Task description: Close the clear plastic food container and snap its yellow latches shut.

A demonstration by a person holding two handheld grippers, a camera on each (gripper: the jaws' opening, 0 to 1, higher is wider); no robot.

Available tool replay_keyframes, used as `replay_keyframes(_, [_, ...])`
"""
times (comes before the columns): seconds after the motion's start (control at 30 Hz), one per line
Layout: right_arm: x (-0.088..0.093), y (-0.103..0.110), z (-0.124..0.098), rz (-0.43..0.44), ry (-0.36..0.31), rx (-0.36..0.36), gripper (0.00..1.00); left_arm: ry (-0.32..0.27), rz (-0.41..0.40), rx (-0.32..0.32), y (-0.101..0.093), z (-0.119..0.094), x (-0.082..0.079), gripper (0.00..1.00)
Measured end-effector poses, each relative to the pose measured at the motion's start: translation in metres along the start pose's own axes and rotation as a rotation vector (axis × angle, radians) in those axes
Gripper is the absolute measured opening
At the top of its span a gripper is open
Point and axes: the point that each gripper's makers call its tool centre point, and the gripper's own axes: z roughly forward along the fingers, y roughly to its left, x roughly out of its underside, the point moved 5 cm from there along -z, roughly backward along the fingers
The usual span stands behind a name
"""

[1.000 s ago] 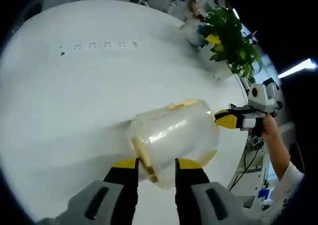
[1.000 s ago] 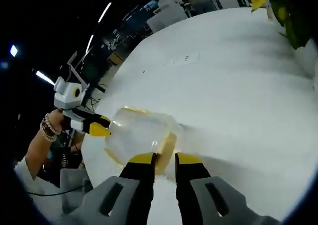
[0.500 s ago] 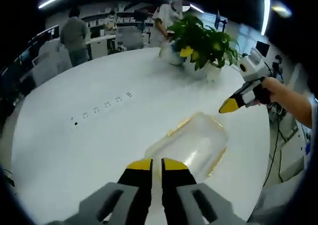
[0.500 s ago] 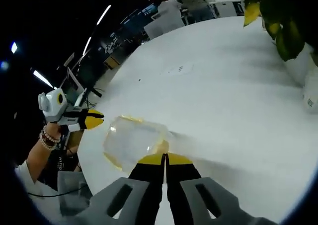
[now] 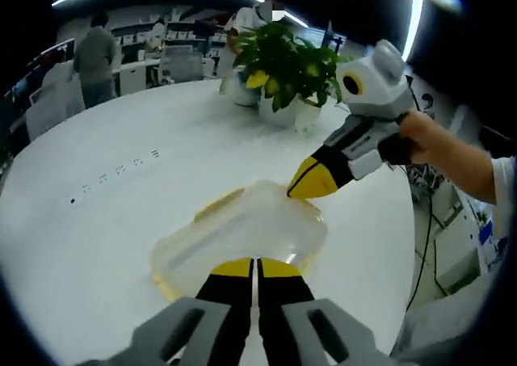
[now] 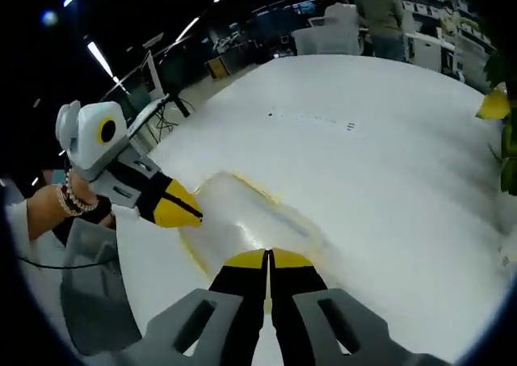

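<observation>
White round table [image 5: 97,220] bears clear container [image 5: 242,237]; potted plant [image 5: 283,59] behind; both tools [image 5: 257,266] [image 6: 268,258] pinched closed, empty.

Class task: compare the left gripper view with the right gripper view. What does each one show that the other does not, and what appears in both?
Left gripper view alone: a potted plant at the far edge of the table, and a row of small dark marks on the tabletop.

Right gripper view alone: a beaded bracelet on the wrist holding the left claw.

Both: the white table, the clear container with yellow latches, a person standing in the background, and both claws shut, the right claw at the container's edge.
</observation>
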Motion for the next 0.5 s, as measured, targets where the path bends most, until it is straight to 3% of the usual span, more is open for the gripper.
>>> replay_keyframes(0.13, [-0.009, 0.013, 0.015, -0.018, 0.001, -0.014, 0.0, -0.004, 0.045, 0.029, -0.004, 0.007, 0.0, 0.0])
replay_keyframes(0.27, [-0.016, 0.02, 0.031, -0.056, 0.015, -0.014, 0.0, 0.001, 0.023, 0.072, -0.007, 0.013, 0.003, 0.0])
replay_keyframes(0.5, [-0.022, 0.024, 0.044, -0.09, 0.022, -0.022, 0.0, -0.016, 0.088, 0.04, -0.007, 0.014, 0.0, 0.0])
